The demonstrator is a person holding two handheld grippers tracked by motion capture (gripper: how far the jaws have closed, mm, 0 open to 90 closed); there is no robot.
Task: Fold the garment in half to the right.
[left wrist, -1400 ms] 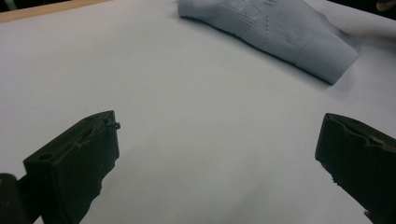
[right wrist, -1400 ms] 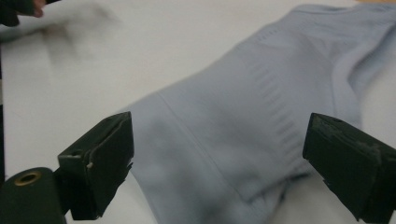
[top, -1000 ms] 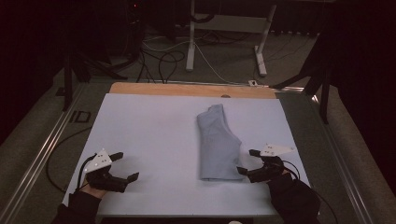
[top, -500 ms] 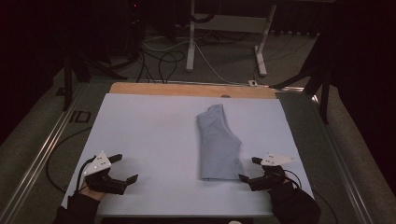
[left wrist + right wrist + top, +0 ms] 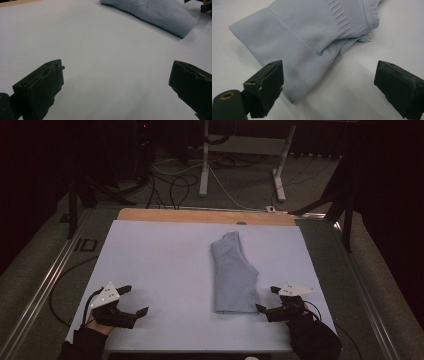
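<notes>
A folded pale-blue garment [image 5: 234, 276] lies right of centre on the bench [image 5: 155, 265]; the right gripper [image 5: 272, 302] sits just beside its ribbed hem, fingers spread; the left gripper [image 5: 131, 301] waits well apart, fingers spread too; best to pinch every layer squarely at the hem's corner.

Dim room: white desk legs [image 5: 205, 160], cables [image 5: 172, 182] on grey floor [image 5: 240, 185].

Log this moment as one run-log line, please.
left gripper: open, over bare table | right gripper: open, beside near hem | folded light-blue garment: flat, ungripped
</notes>
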